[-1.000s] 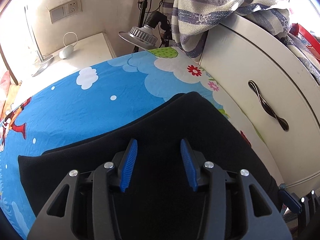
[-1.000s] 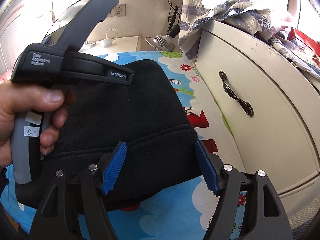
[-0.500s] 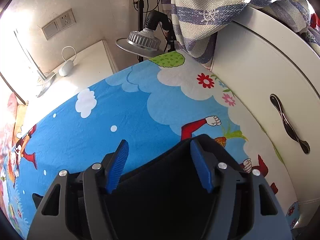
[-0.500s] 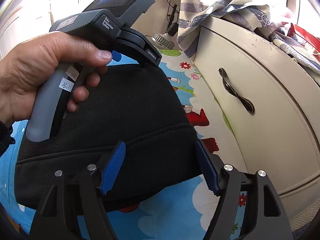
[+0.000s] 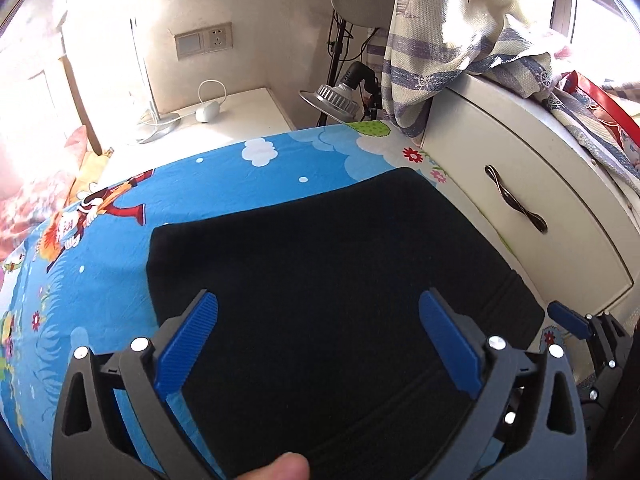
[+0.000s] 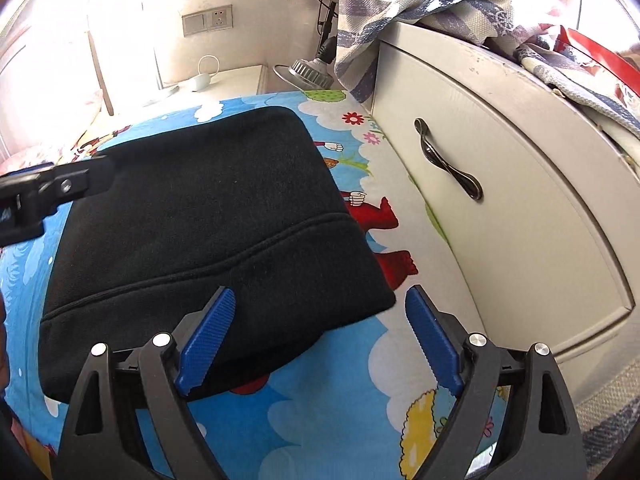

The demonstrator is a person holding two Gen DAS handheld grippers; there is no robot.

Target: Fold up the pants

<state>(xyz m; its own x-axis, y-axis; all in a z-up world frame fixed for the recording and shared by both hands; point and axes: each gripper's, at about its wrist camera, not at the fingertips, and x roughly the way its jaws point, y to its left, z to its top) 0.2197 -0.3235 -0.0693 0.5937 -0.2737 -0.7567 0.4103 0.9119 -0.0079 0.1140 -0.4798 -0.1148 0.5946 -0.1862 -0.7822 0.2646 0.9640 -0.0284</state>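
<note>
Black pants (image 5: 340,264) lie folded into a compact rectangle on the blue cartoon bedsheet (image 5: 224,192). My left gripper (image 5: 319,304) hovers over their near part, jaws opening wide, with nothing pressed between the blue pads (image 5: 188,344). The right wrist view shows the pants (image 6: 200,208) with a seamed band across the near side. My right gripper (image 6: 320,298) stands over their near right corner, jaws opening, pads clear of the cloth. The left gripper (image 6: 60,188) pokes in at that view's left edge. The right gripper's fingertip (image 5: 568,320) shows at the left view's right edge.
A white cabinet (image 6: 500,200) with a dark handle (image 6: 448,168) runs along the bed's right side, a striped cloth (image 5: 440,52) draped over it. A lamp (image 5: 336,96) and a white bedside table (image 5: 240,116) stand beyond the bed. A thumb (image 5: 288,466) shows below.
The left gripper went out to the pants' far edge, then drew back and up while its jaws spread wide. The hand left the middle of the right view. The right jaws widened.
</note>
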